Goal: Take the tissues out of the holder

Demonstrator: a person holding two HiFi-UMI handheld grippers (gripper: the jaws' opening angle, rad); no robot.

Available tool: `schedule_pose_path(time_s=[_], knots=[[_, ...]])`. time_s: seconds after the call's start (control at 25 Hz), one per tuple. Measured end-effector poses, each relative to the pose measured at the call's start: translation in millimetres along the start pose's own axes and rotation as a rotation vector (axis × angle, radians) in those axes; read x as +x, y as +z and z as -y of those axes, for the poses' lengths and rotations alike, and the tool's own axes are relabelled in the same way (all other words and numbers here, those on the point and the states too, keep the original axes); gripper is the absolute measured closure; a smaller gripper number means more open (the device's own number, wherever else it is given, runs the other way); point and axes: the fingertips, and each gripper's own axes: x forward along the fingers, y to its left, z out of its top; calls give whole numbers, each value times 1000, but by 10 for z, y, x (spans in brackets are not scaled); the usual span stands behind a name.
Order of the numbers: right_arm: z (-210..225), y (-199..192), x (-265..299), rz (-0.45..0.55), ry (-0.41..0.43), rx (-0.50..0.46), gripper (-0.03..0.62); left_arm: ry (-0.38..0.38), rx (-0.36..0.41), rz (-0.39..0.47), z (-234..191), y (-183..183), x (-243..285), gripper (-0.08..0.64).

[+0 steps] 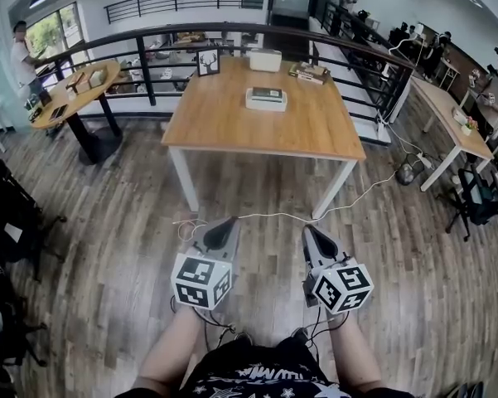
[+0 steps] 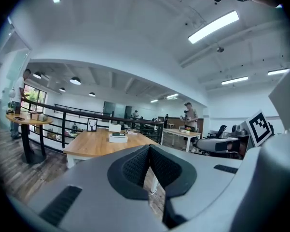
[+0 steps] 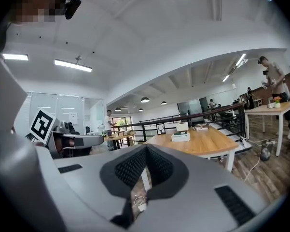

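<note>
Bright, even light fills the open office from ceiling strip lights (image 2: 213,27) and a window (image 1: 54,30) at far left. Shadows under the wooden table (image 1: 232,114) are faint. Wide-angle lenses bow the railing (image 1: 150,80). Dark vignettes ring both gripper views, where the left gripper (image 2: 149,151) and right gripper (image 3: 145,151) loom soft-focused.

My left gripper (image 1: 224,227) and right gripper (image 1: 314,233) grey, their marker cubes (image 1: 202,281) black-and-white squares, ahead of them honey-wood table (image 1: 224,123), white tissue holder (image 1: 266,99) topped dark, beneath them grey-brown plank floor (image 1: 108,247).
</note>
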Motion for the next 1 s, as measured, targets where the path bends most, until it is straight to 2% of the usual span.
schedule_pose_path(time_s=[0.4, 0.68, 0.88, 1.0], knots=[[-84, -51, -26, 16, 20, 54, 577, 6, -19, 7, -36, -7, -91, 548], [-132, -91, -104, 17, -1, 17, 575, -14, -25, 1, 6, -27, -141, 548], [22, -117, -121, 22, -29, -7, 575, -18, -32, -5, 31, -68, -7, 548], [147, -161, -79, 18, -34, 15, 575, -18, -29, -10, 46, -85, 85, 548]])
